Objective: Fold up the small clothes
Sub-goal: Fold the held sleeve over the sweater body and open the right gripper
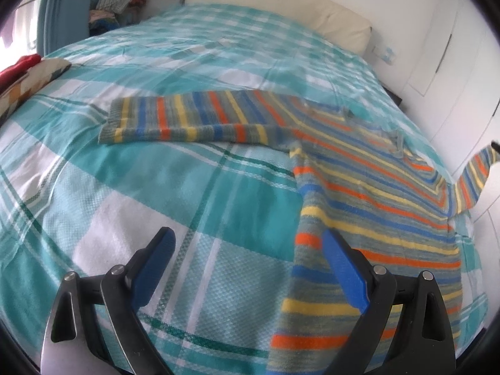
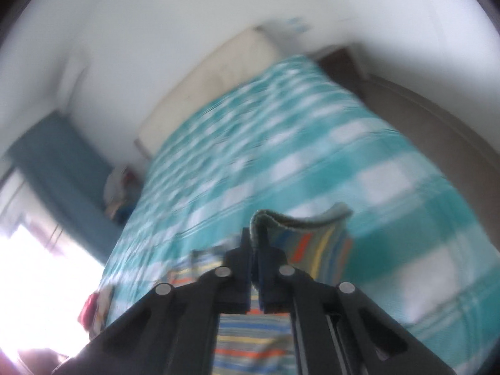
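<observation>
A small sweater [image 1: 359, 172] striped in orange, blue, yellow and grey lies flat on the teal checked bedspread [image 1: 156, 187]. One sleeve [image 1: 187, 115] stretches out to the left. The other sleeve [image 1: 472, 178] is lifted off the bed at the far right. My left gripper [image 1: 247, 234] hovers open over the bedspread, its right finger [image 1: 343, 268] above the sweater's left side edge, with nothing between the pads. My right gripper [image 2: 256, 243] is shut on the cuff [image 2: 300, 218] of the lifted sleeve, which folds over its fingertips; that view is blurred.
A cream headboard cushion [image 1: 281, 3] runs along the far end of the bed. A pile of clothes [image 1: 122, 0] sits by the blue curtain [image 1: 59, 6] at the back left. Red and patterned fabric [image 1: 22, 75] lies at the left edge. White wardrobe doors [image 1: 453, 47] stand on the right.
</observation>
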